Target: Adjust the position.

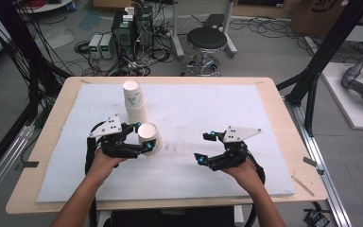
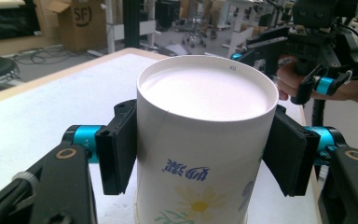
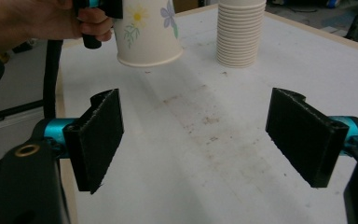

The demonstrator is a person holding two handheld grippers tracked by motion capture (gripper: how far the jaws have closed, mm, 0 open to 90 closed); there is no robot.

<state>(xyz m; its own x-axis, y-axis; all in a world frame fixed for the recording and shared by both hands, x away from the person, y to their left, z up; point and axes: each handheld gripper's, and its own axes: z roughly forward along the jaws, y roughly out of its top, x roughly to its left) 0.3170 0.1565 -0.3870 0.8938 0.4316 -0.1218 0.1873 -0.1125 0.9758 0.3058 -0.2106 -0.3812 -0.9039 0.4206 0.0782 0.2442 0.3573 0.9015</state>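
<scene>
High view: at 9 o'clock the left hand-held gripper (image 1: 142, 136) clamps an upside-down white floral paper cup (image 1: 150, 137), below a stack of white paper cups (image 1: 134, 101); at 3 o'clock the right hand-held gripper (image 1: 204, 148) gapes apart above the white foam-covered surface (image 1: 208, 109).

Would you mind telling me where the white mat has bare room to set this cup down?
Free: the mat right of the cup stack, and ahead of the right gripper. Crowded: beside the stack, where the left gripper holds the upside-down paper cup.

Black claw (image 2: 200, 154), cyan collars, grey plate (image 1: 107, 126).
</scene>
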